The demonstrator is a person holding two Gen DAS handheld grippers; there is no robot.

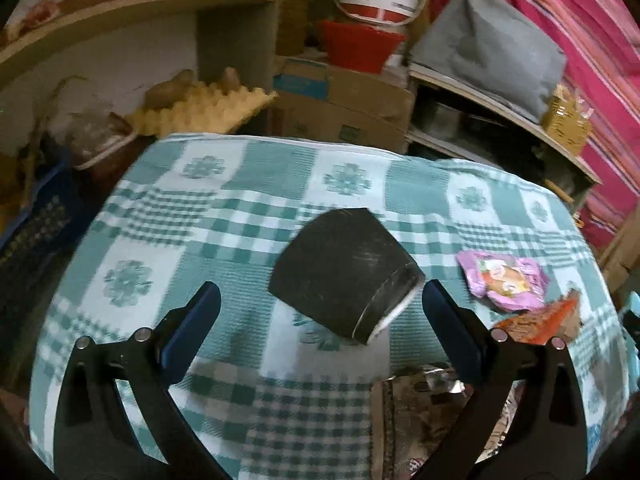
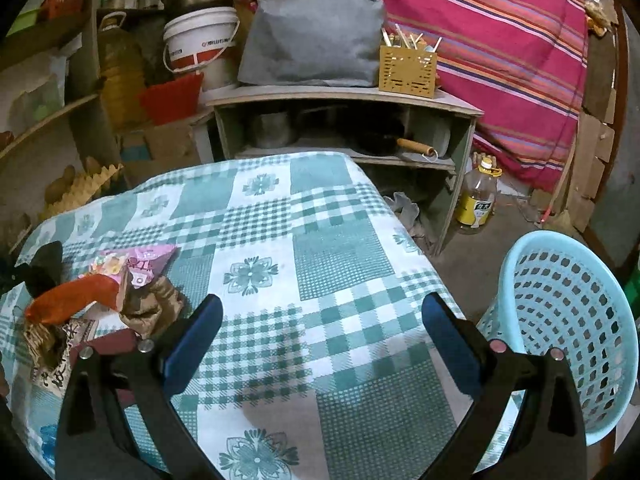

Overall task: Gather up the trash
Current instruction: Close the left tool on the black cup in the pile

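A black paper cup (image 1: 344,272) lies on its side on the green checked tablecloth (image 1: 224,216), just ahead of my open, empty left gripper (image 1: 320,312). A pink wrapper (image 1: 502,280), an orange-red wrapper (image 1: 540,320) and a brown printed wrapper (image 1: 412,412) lie to its right. In the right wrist view the pink wrapper (image 2: 136,260), the orange-red wrapper (image 2: 76,294), a crumpled brown wrapper (image 2: 152,308) and the black cup (image 2: 44,264) sit at the left. My right gripper (image 2: 322,312) is open and empty over bare cloth. A light blue perforated basket (image 2: 568,320) stands beside the table at the right.
Behind the table stand shelves with egg trays (image 1: 200,108), cardboard boxes (image 1: 344,108), a white bucket (image 2: 200,48), a red tub (image 2: 172,96) and a grey cover (image 2: 312,36). An oil bottle (image 2: 480,200) stands on the floor. A striped pink cloth (image 2: 500,40) hangs at the right.
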